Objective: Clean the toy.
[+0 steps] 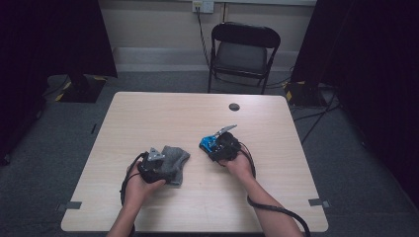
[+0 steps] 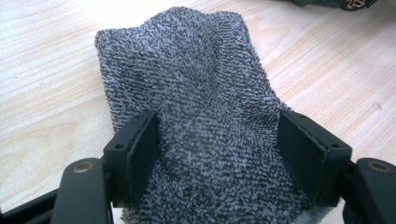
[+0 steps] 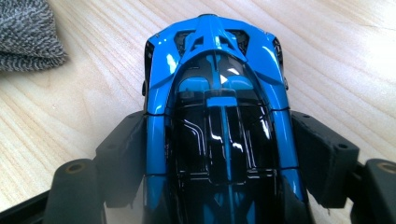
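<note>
Your right gripper (image 3: 219,154) pinches the blue toy car (image 3: 217,93) by its sides, near the middle of the table (image 1: 148,113). Your left gripper (image 2: 219,154) has its jaws spread around the grey cloth (image 2: 187,84), not clamped. Close on a thick fold first, then wipe the car with short strokes, keeping the car steady.

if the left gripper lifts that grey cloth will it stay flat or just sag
Likely sag: the grey cloth already lies humped and creased between the left gripper jaws, so it looks soft, not stiff. Its nubby terry weave should grip the pads rather than slip. It probably weighs little.
</note>
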The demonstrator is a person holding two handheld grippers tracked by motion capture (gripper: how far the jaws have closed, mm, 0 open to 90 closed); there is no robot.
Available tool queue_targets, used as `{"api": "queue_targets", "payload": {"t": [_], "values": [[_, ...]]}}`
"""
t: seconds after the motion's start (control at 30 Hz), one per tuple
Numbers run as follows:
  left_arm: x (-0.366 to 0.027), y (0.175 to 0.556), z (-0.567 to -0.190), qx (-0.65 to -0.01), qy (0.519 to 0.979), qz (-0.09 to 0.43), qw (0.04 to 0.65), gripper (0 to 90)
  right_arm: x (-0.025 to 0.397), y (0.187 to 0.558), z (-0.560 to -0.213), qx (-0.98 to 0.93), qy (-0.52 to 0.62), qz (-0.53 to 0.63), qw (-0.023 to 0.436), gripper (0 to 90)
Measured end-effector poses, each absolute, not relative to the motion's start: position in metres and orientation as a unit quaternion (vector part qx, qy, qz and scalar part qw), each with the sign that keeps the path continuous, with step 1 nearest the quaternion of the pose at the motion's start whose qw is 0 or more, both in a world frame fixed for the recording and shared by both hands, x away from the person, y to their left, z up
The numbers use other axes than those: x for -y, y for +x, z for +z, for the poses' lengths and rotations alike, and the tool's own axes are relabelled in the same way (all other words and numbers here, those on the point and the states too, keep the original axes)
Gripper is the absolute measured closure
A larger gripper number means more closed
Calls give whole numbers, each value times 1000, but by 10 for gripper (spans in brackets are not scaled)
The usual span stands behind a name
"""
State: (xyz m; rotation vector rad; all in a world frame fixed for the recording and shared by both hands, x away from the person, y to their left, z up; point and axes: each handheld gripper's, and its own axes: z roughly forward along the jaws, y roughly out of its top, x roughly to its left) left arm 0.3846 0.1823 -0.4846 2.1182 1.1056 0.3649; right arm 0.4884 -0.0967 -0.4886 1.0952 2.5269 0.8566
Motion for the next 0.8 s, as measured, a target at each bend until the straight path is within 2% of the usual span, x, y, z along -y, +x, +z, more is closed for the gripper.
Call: {"api": "queue_targets", "payload": {"t": [0.43,0.8], "values": [[-183,385,-482,-438,812,138,359,299,98,479,-486,-885,338,287,144,258],[-183,385,-481,-443,811,148,351,278,105,473,-479,-888,333,291,130,282]]}}
